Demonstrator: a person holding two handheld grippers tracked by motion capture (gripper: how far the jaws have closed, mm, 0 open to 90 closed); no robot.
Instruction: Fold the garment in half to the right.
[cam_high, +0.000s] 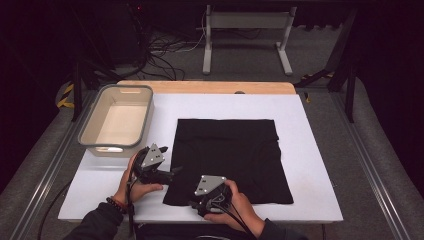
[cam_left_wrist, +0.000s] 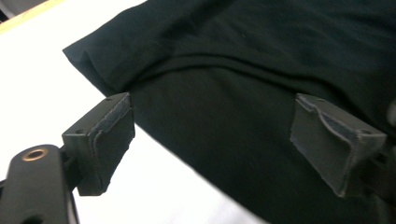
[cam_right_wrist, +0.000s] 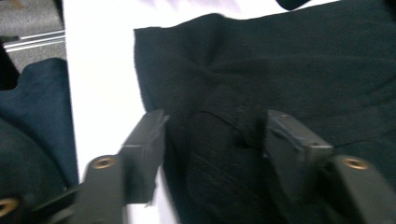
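Note:
A black cloth (cam_high: 230, 150) lies flat on the white table (cam_high: 312, 155). My left gripper (cam_high: 172, 172) sits at the cloth's left edge, pointing right. In the left gripper view the left gripper (cam_left_wrist: 210, 140) is open wide, its jaws straddling the edge of the cloth (cam_left_wrist: 261, 70) just above it. My right gripper (cam_high: 195, 202) is low over the cloth near its near-left corner. In the right gripper view the right gripper (cam_right_wrist: 215, 140) has its jaws partly apart, with a raised wrinkle of the cloth (cam_right_wrist: 303, 60) between them; the pads do not visibly press it.
A grey plastic bin (cam_high: 146, 117) stands at the table's left, just beyond the left hand. A wooden board (cam_high: 200, 87) edges the far side. Bare white table lies to the right of the cloth. A desk frame and cables sit on the floor beyond.

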